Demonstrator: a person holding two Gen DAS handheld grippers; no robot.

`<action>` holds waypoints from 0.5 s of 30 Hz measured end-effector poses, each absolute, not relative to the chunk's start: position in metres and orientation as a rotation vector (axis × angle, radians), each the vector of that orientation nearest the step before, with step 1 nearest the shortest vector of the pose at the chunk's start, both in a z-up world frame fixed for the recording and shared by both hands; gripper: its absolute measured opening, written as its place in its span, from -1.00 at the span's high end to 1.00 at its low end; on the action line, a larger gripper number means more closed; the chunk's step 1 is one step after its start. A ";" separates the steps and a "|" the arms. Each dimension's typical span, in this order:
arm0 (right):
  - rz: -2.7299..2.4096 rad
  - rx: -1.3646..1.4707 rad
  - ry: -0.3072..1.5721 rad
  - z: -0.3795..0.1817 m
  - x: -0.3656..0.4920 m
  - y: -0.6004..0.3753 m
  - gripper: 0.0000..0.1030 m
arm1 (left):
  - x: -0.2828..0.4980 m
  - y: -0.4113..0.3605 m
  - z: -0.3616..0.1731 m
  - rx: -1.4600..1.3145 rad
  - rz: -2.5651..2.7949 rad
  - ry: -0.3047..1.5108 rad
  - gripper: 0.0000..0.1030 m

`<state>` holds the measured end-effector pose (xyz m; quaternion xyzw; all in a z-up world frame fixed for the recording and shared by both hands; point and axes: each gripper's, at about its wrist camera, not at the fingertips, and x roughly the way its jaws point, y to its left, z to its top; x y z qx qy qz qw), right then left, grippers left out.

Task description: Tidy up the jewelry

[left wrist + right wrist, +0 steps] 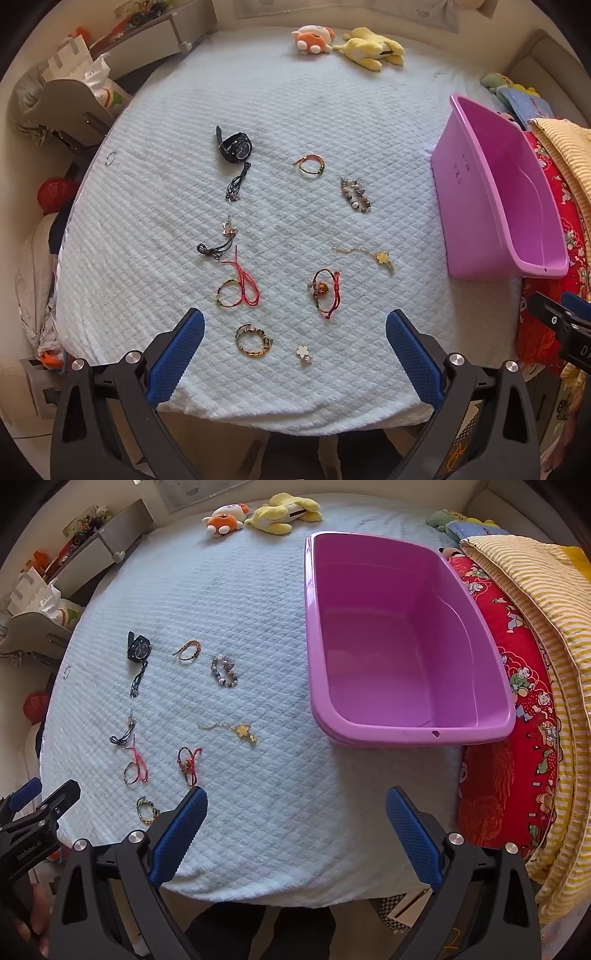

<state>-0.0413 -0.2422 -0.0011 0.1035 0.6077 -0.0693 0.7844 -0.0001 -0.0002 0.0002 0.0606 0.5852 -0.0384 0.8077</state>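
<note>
Several pieces of jewelry lie spread on a pale blue quilted bed (166,122): a black watch (235,147), an orange cord bracelet (311,164), a beaded bracelet (355,194), a yellow flower chain (380,256), a red heart bracelet (324,291), a braided ring bracelet (253,339) and a white flower charm (303,353). My left gripper (294,330) hovers open above the nearest pieces, holding nothing. My right gripper (295,812) is open over bare quilt, in front of an empty purple tub (402,646).
Plush toys (347,42) lie at the far edge of the bed. A red printed cushion (517,709) and a yellow striped blanket (535,602) are stacked right of the tub. Shelves and bags (74,85) stand beyond the bed's left side.
</note>
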 end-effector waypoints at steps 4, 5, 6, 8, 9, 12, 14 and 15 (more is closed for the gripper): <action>-0.146 0.228 1.311 0.000 -0.042 -0.243 -0.80 | 0.000 0.000 0.000 0.126 -0.086 1.252 -0.88; -0.146 0.229 1.311 0.000 -0.042 -0.243 -0.80 | 0.000 0.000 0.000 0.126 -0.086 1.251 -0.88; -0.145 0.229 1.310 0.001 -0.042 -0.243 -0.80 | 0.000 -0.001 0.000 0.128 -0.086 1.251 -0.88; -0.142 0.228 1.309 0.001 -0.042 -0.244 -0.80 | 0.000 0.000 0.000 0.123 -0.090 1.252 -0.88; -0.141 0.226 1.308 -0.001 -0.041 -0.243 -0.80 | 0.000 0.000 0.000 0.122 -0.091 1.254 -0.88; -0.142 0.217 1.310 0.002 -0.041 -0.247 -0.80 | 0.000 -0.001 -0.001 0.121 -0.092 1.261 -0.88; -0.145 0.215 1.308 0.001 -0.041 -0.245 -0.80 | 0.001 -0.003 0.002 0.125 -0.087 1.260 -0.88; -0.147 0.214 1.306 0.001 -0.042 -0.244 -0.80 | 0.000 -0.003 0.002 0.126 -0.086 1.260 -0.88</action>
